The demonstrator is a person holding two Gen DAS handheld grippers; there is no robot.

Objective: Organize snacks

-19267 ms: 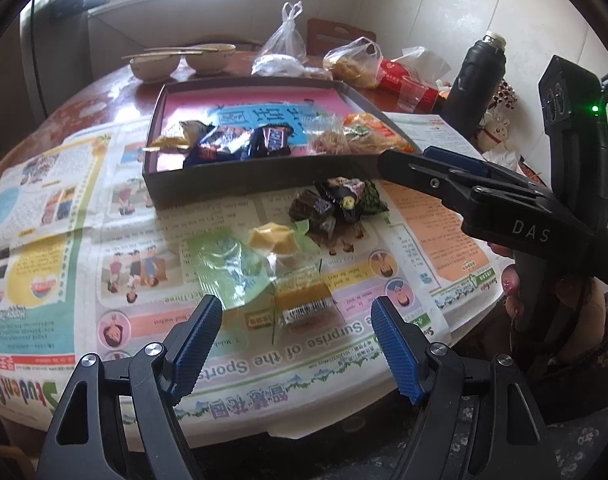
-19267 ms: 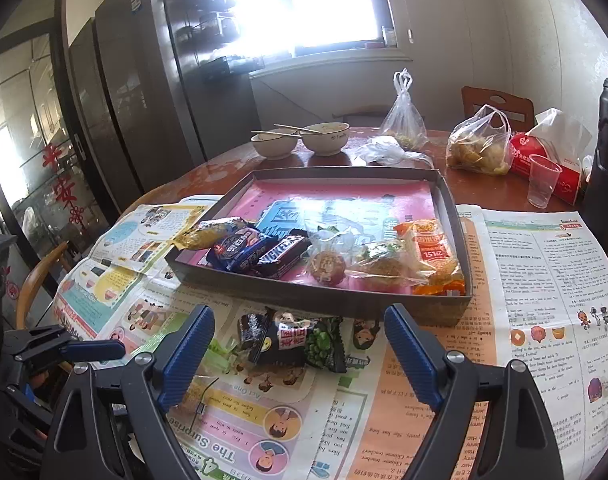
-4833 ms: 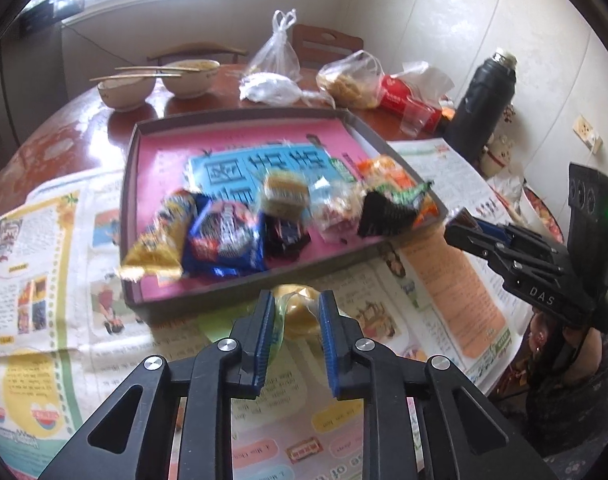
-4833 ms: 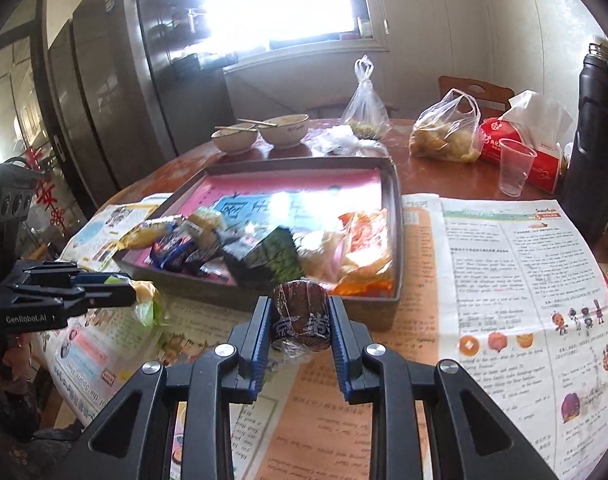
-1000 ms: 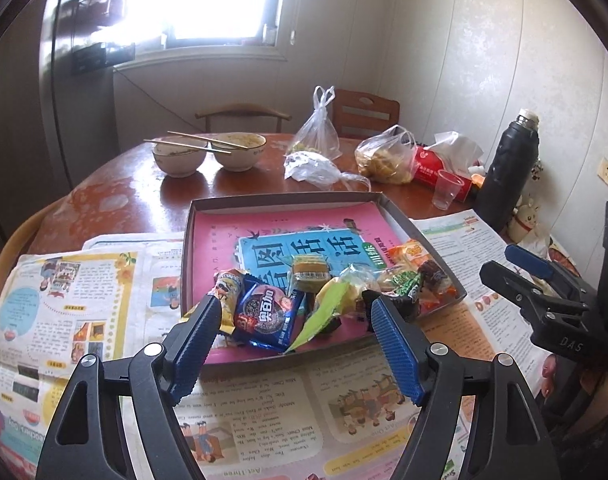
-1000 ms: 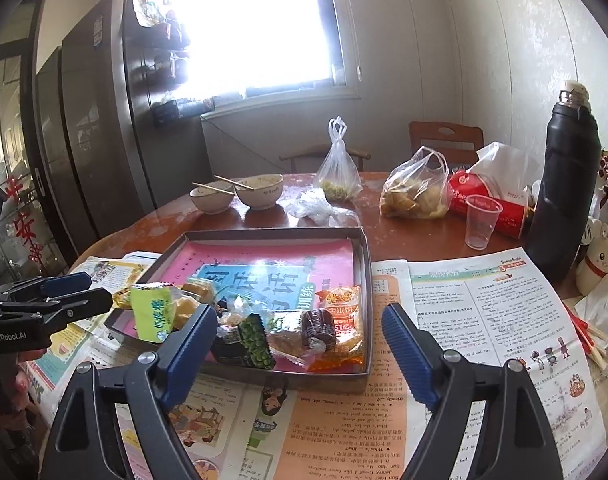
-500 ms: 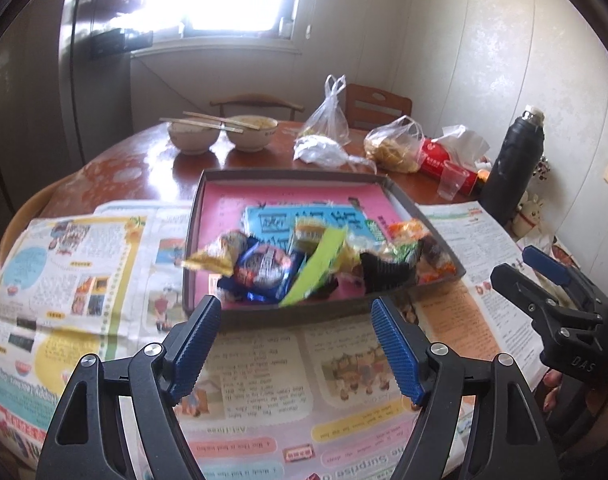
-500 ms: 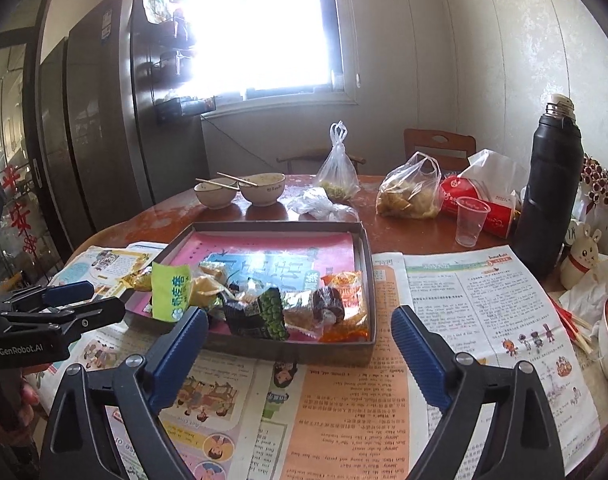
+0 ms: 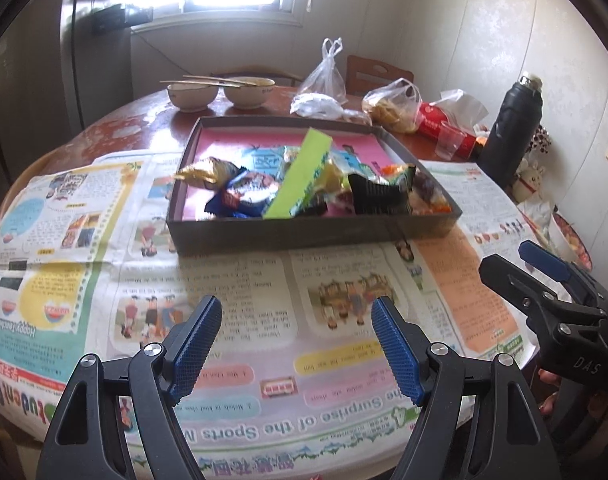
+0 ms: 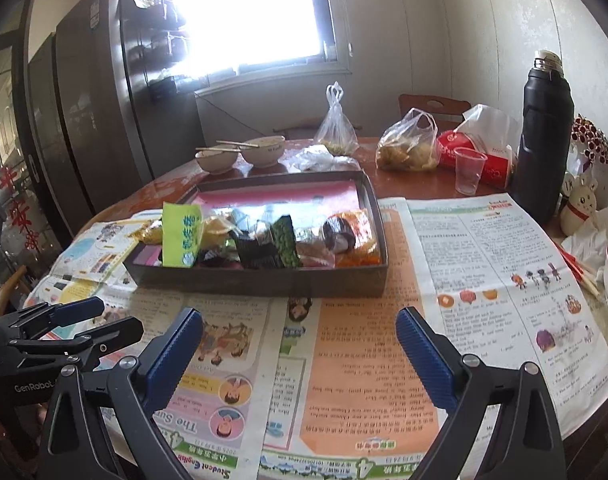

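On round table [image 9: 116,128]: newspaper [image 9: 232,280], snack tray [image 9: 304,236]; window behind. Left gripper [image 9: 296,344] fingers apart, empty; right gripper [image 10: 300,352] opening, empty.

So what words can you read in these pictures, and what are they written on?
"DAS": on the right gripper.
"GenRobot.AI", last letters partly hidden: on the left gripper.
"Surprise of the Sports", upside down: headline on the newspaper.
"Student English", upside down: newspaper's near edge in the right wrist view.
Snack wrappers in the box and the newspaper's small print: too blurred.
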